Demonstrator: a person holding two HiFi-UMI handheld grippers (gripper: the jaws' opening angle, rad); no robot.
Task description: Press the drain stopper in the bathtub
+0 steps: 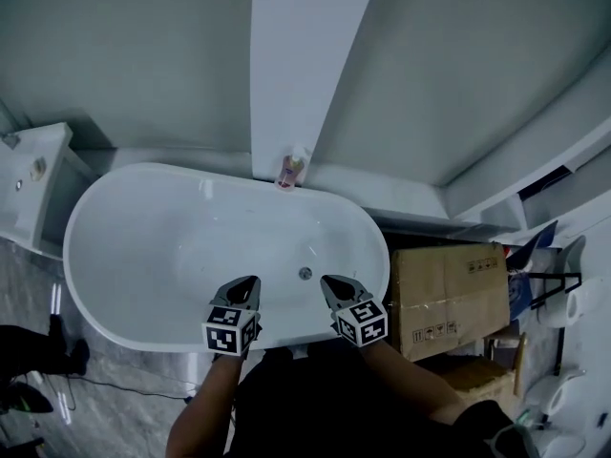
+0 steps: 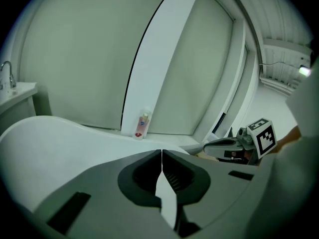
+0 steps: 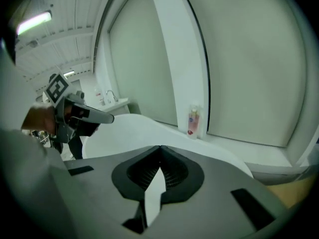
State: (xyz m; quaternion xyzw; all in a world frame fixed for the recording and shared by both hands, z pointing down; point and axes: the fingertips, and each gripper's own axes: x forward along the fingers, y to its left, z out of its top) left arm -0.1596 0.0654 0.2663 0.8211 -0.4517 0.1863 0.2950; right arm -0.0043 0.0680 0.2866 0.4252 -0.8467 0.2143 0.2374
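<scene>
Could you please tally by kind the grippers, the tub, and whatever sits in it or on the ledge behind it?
grippers: 2, the left gripper and the right gripper
bathtub: 1
drain stopper: 1
bottle: 1
Total: 5

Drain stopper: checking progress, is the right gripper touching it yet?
Apart. Head view shows bare bathtub surface between the right gripper and the drain stopper.

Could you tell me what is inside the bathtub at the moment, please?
Only a small round drain stopper shows on the bathtub floor, toward the right end. The near inner wall is hidden by the rim, the left tongs and the right tongs.
</scene>
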